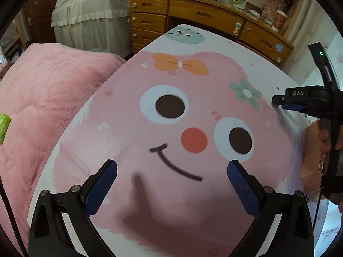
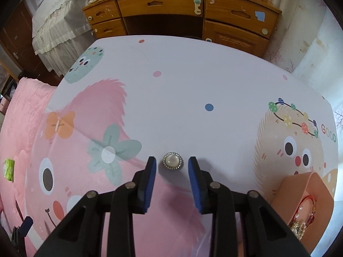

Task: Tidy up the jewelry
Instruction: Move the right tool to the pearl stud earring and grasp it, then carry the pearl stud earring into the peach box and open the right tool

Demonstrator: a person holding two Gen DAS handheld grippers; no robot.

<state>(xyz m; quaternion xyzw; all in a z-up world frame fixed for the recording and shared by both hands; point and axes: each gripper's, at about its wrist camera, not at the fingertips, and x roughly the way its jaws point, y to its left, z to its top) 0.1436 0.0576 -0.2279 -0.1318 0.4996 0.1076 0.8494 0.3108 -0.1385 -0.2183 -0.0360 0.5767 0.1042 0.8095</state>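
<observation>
Left wrist view. My left hand-held gripper (image 1: pixel 172 171) hangs with its jaws spread wide and nothing between them, above the pink cartoon face printed on the worktop (image 1: pixel 193 42). Its blue pads (image 1: pixel 100 188) frame only the drawn smile. At the right edge my right hand-held gripper (image 1: pixel 278 102) reaches in sideways, my hand (image 1: pixel 324 141) wrapped round its handle. Just below that hand lies the corner of a peach jewelry box (image 1: pixel 310 162). A pink blanket (image 1: pixel 42 107) lies to the left of the worktop, and a wooden dresser (image 1: pixel 193 17) stands behind it.

Right wrist view. My right hand-held gripper (image 2: pixel 170 165) points steeply down at the worktop (image 2: pixel 193 75), its jaws partly drawn in yet released: a round pearl brooch (image 2: pixel 172 160), rimmed with small stones, lies flat between the tips. A narrow gap shows on each side of it, so neither blue pad (image 2: pixel 150 182) touches it. The peach jewelry box (image 2: pixel 300 188) sits at the lower right, well apart from the brooch, with a red bangle (image 2: pixel 309 205) and gold pieces (image 2: pixel 299 228) inside. The tip of my left hand-held gripper (image 2: pixel 25 226) shows at the lower left corner. The dresser (image 2: pixel 182 6) fills the background.
</observation>
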